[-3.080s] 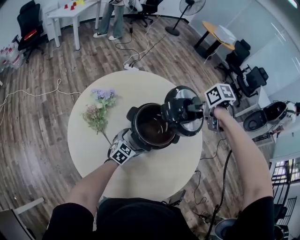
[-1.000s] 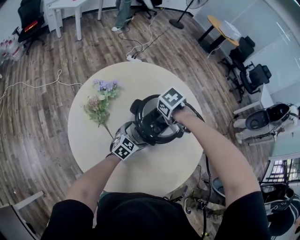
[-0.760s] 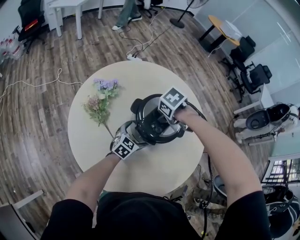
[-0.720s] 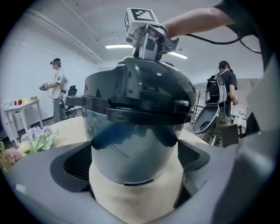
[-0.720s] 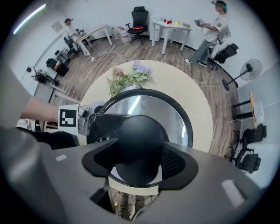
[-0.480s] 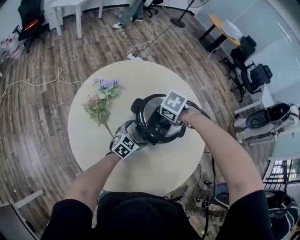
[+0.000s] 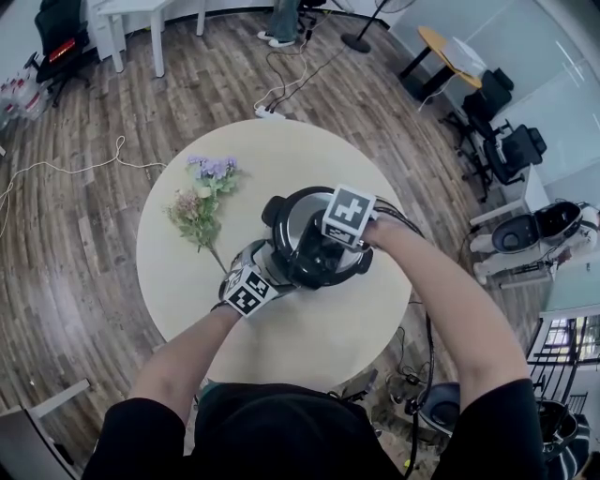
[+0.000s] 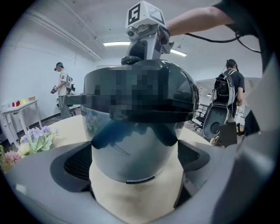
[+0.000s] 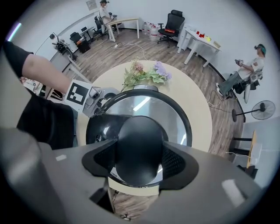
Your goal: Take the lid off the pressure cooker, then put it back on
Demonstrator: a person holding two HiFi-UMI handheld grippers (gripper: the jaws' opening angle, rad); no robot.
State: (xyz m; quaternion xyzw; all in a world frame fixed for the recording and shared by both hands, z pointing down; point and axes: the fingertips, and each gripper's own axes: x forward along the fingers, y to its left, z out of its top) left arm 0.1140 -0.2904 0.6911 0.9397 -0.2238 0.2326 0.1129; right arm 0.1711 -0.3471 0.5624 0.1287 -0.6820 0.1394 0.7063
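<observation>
- On the far left, a pale cable [image 7: 119, 155] lies looped on the wooden floor [image 7: 66, 281]. A white desk [image 7: 131, 21] stands at the top edge of the head view.
- A round cream surface [image 7: 178, 272] fills the middle of the room. A bunch of flowers [image 7: 200, 214], with lilac and pink heads on green stems, lies flat on its left part. It is near the cooker but apart from it.
- The left gripper [image 7: 267, 265] comes in from the lower left and slants down toward the pressure cooker [image 8: 131, 153]. In the left gripper view the steel wall stands between the jaws with ribbed pads [image 8: 78, 164] against both sides. The gripper is clamped on the cooker's body.
- The pressure cooker stands upright just right of the surface's centre. A black side handle [image 7: 273, 208] juts toward the upper left.
- The lid [image 9: 148, 103], a steel top with a black rim, sits on the cooker. From the side it looks level, and its dark band overhangs the steel wall. Whether it is locked cannot be told.
- The right gripper [image 7: 326, 246] points straight down over the lid, with its marker cube [image 7: 349, 216] uppermost. In the right gripper view the jaws pinch the black knob [image 9: 140, 148] on top of the lid, one pad pressed on each side.
- Further right, off the surface, black office chairs [image 7: 506, 155] stand by a glass wall. A second dark cooker [image 7: 530, 232] sits with its lid raised.
- In the left gripper view, a person with a backpack [image 8: 229, 94] stands at the right, beyond the surface.
</observation>
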